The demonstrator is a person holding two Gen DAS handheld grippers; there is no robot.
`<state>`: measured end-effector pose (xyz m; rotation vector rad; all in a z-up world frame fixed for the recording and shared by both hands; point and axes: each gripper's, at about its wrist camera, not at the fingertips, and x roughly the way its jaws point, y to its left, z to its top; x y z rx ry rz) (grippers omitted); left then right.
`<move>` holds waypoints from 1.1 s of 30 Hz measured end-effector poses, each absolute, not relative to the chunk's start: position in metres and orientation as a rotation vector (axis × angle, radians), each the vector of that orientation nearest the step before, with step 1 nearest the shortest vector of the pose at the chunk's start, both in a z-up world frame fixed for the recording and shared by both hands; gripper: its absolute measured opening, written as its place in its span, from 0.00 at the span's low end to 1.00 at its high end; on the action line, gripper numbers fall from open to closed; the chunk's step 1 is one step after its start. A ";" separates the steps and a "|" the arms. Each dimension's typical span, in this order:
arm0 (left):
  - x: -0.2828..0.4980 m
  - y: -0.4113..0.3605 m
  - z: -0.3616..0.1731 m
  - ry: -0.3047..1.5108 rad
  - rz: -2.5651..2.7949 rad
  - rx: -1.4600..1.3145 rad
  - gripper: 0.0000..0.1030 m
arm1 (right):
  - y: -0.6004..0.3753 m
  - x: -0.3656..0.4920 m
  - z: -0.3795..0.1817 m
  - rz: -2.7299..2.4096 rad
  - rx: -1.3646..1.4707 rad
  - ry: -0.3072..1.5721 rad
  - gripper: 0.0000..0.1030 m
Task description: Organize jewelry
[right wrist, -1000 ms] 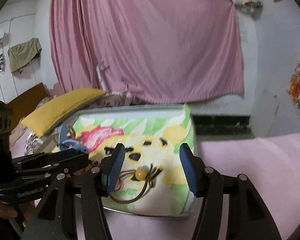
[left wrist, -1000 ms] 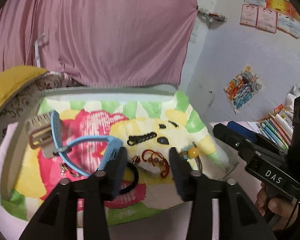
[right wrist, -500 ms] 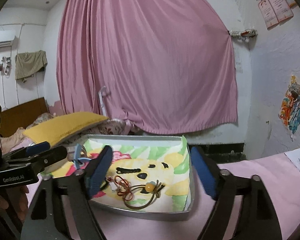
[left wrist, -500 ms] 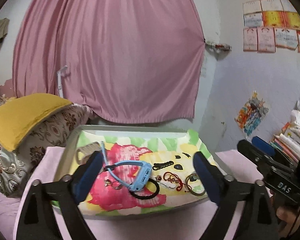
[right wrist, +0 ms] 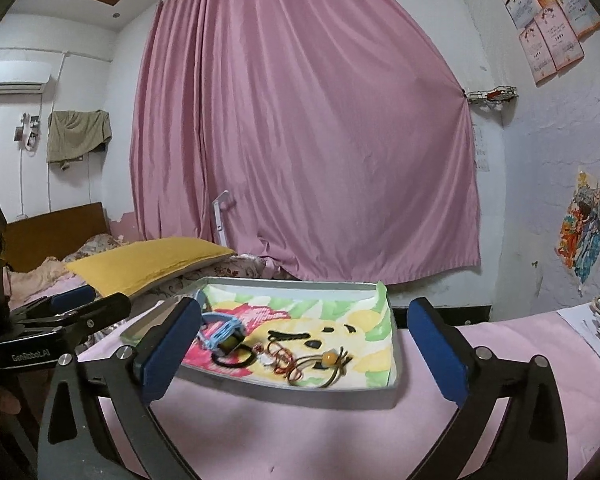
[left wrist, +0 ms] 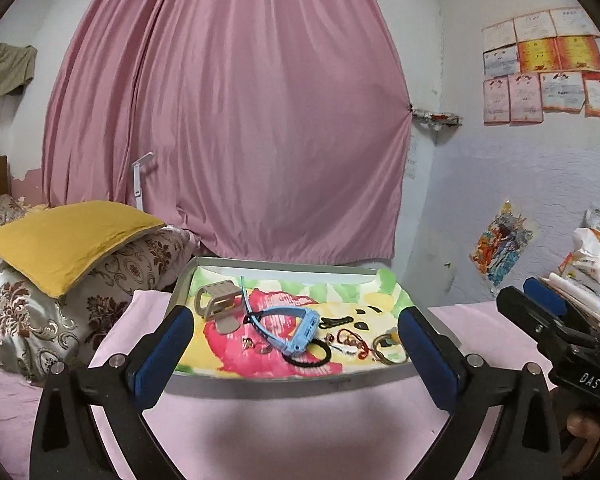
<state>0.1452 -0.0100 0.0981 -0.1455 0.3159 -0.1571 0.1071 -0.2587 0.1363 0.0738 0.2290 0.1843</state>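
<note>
Both the left gripper (left wrist: 296,352) and right gripper (right wrist: 306,342) gape wide apart, empty, before the grey metal tray (left wrist: 284,384) holding a light-blue plastic watch (left wrist: 296,330)

Both my wrist cameras look forward, low over the bed, toward the curtain (left wrist: 228,120); left from the left, right from the right, sharing the tray (left wrist: 284,380) (right wrist: 292,394).

Watch (left wrist: 296,330), hair tie (left wrist: 308,354) and bracelets (left wrist: 350,342) in tray (left wrist: 284,382), pillows (left wrist: 72,264) left.
</note>
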 end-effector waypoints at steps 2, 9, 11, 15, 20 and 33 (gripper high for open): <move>0.136 -0.008 0.097 0.310 -0.160 -0.144 0.99 | -0.257 0.099 0.137 0.188 0.071 0.228 0.98; 0.104 0.004 0.087 0.302 -0.157 -0.151 0.99 | -0.249 0.063 0.129 0.196 0.062 0.237 0.98; 0.096 0.006 0.083 0.302 -0.153 -0.153 0.99 | -0.249 0.058 0.126 0.196 0.067 0.242 0.98; 0.085 0.010 0.073 0.303 -0.134 -0.148 0.99 | -0.250 0.045 0.113 0.190 0.077 0.245 0.98; 0.075 0.013 0.062 0.295 -0.114 -0.148 0.99 | -0.249 0.036 0.098 0.171 0.067 0.237 0.98; 0.069 0.016 0.039 0.272 -0.071 -0.152 0.99 | -0.245 0.028 0.075 0.135 0.084 0.251 0.98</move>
